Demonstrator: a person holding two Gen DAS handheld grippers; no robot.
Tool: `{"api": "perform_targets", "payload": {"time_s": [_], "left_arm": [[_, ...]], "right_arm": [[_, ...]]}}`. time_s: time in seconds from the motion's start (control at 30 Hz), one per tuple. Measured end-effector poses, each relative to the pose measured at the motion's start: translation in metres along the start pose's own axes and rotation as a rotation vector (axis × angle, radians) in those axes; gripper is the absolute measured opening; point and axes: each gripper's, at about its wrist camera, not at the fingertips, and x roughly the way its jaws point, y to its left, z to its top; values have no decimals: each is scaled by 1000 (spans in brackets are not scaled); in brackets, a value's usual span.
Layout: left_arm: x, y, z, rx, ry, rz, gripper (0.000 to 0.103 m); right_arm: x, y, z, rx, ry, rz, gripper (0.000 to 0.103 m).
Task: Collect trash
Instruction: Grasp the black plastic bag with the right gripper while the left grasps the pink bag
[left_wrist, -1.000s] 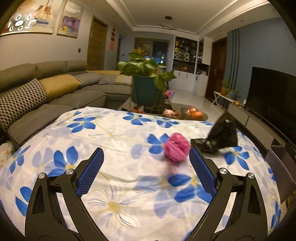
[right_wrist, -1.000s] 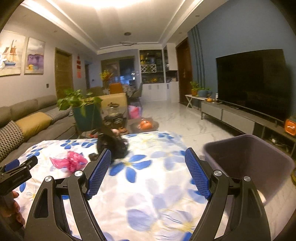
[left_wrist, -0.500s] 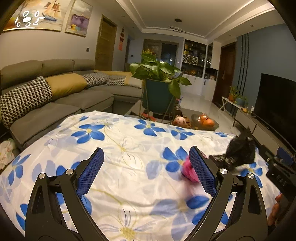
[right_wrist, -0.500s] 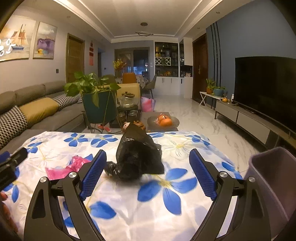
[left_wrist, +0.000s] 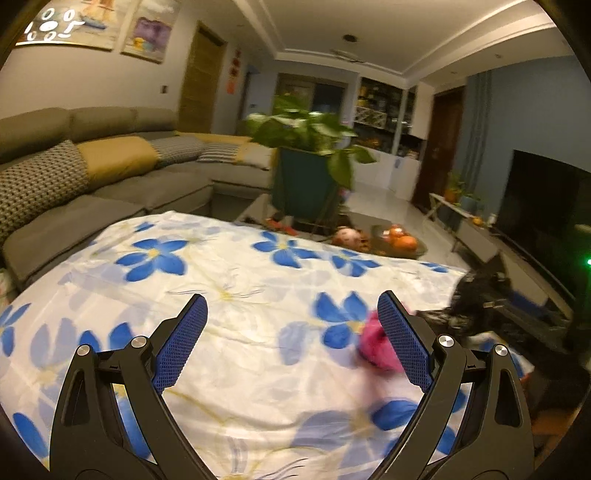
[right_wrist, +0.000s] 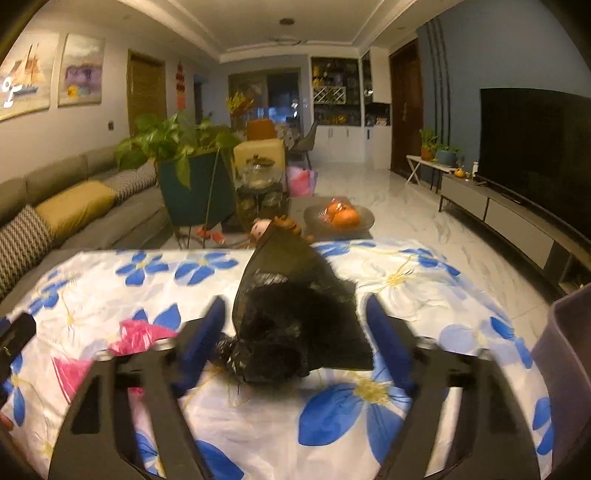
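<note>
A crumpled black plastic bag lies on the flowered tablecloth. My right gripper is open, its blurred fingers on either side of the bag. A pink crumpled bag lies left of it. In the left wrist view the pink bag sits partly behind the right finger of my open, empty left gripper; the black bag and the right gripper are at the far right.
A purple-grey bin stands off the table's right edge. Beyond the table are a low table with a fruit bowl, a potted plant, a grey sofa to the left and a TV to the right.
My right gripper has moved forward, so its fingers now flank the black bag. My left gripper has swung left, and the pink bag now sits behind its right finger.
</note>
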Motion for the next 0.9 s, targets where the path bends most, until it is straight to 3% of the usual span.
{"api": "perform_targets", "payload": {"time_s": [0.07, 0.13, 0.17, 0.33, 0.5, 0.6, 0.8, 0.87, 0.9], "left_arm": [[1, -7, -1, 13, 6, -35, 92], [3, -14, -1, 23, 15, -55, 92], [5, -17, -2, 30, 20, -61, 92], [16, -37, -5, 94, 50, -91, 92], [34, -53, -7, 130, 96, -132, 92], [48, -61, -9, 141, 134, -146, 85], [72, -71, -21, 181, 237, -204, 50], [73, -70, -23, 174, 244, -220, 35], [72, -69, -23, 171, 240, -223, 32]], "right_arm": [[4, 5, -3, -29, 23, 4, 40], [6, 9, -5, -48, 32, 14, 14], [4, 11, -6, -57, 26, 19, 9], [-16, 10, -8, -45, -56, 21, 6], [-41, -11, -11, 44, -107, 17, 6], [-53, -22, -14, 84, -125, 19, 6], [-71, -29, -20, 100, -144, 29, 5], [-75, -28, -21, 97, -149, 30, 5], [-77, -28, -21, 95, -152, 31, 5]]}}
